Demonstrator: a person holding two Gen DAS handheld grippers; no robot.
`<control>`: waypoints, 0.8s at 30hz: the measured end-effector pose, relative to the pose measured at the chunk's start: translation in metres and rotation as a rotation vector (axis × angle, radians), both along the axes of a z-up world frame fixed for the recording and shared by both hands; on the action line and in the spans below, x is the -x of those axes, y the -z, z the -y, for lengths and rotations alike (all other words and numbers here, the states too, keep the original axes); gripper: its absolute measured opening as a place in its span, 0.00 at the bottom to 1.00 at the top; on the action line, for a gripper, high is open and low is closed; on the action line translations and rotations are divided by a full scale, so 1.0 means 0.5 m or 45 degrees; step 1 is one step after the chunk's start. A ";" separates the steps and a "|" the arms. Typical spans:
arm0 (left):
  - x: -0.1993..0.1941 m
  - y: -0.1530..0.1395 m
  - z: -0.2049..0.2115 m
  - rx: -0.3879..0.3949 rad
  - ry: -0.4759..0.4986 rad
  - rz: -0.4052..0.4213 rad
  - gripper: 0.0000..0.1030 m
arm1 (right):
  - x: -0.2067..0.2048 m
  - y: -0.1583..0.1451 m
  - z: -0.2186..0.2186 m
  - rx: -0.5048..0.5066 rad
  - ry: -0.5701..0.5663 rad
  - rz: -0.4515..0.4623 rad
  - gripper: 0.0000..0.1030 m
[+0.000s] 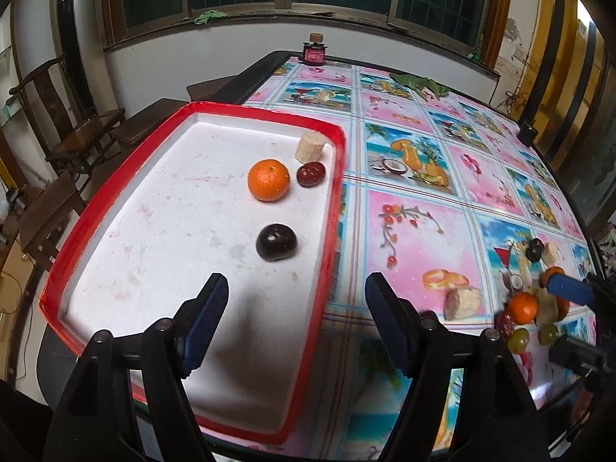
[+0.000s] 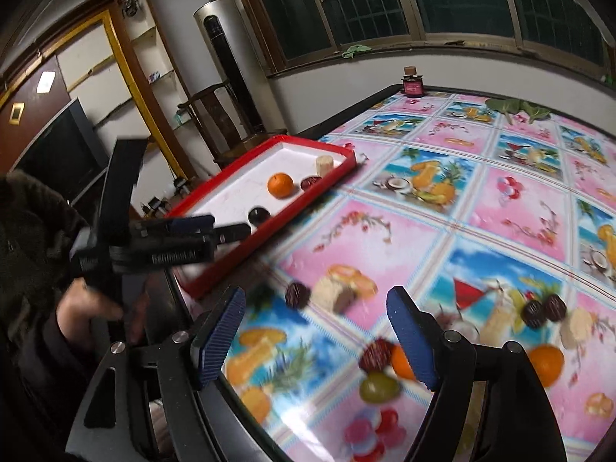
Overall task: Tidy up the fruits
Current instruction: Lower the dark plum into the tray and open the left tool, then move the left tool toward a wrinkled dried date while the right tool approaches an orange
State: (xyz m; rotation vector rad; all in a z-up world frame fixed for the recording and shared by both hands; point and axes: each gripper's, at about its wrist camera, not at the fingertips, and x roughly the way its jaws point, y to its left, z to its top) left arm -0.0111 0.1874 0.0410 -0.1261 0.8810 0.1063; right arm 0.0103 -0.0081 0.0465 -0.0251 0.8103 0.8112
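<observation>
A red-rimmed white tray (image 1: 115,208) holds an orange (image 1: 268,179), a red date (image 1: 310,174), a dark plum (image 1: 276,242) and a pale cut chunk (image 1: 310,147). My left gripper (image 1: 296,319) is open and empty, low over the tray's near right side. My right gripper (image 2: 319,342) is open and empty above loose fruit on the table: a red date (image 2: 375,354), a green grape (image 2: 379,387), oranges (image 2: 546,364), dark fruits (image 2: 543,310) and pale chunks (image 2: 335,294). The tray (image 2: 215,269) and left gripper (image 2: 227,227) also show in the right wrist view.
The table (image 1: 415,231) has a bright patterned cloth. A small dark jar (image 1: 313,53) stands at its far edge, green leaves (image 1: 417,84) lie near it. Wooden chairs (image 1: 65,131) stand left of the table. The right gripper (image 1: 569,288) shows at the fruit pile.
</observation>
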 end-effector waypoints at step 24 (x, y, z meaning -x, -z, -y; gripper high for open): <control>0.047 -0.006 0.130 0.093 0.203 0.005 0.75 | 0.040 0.045 0.112 0.044 0.126 -0.064 0.54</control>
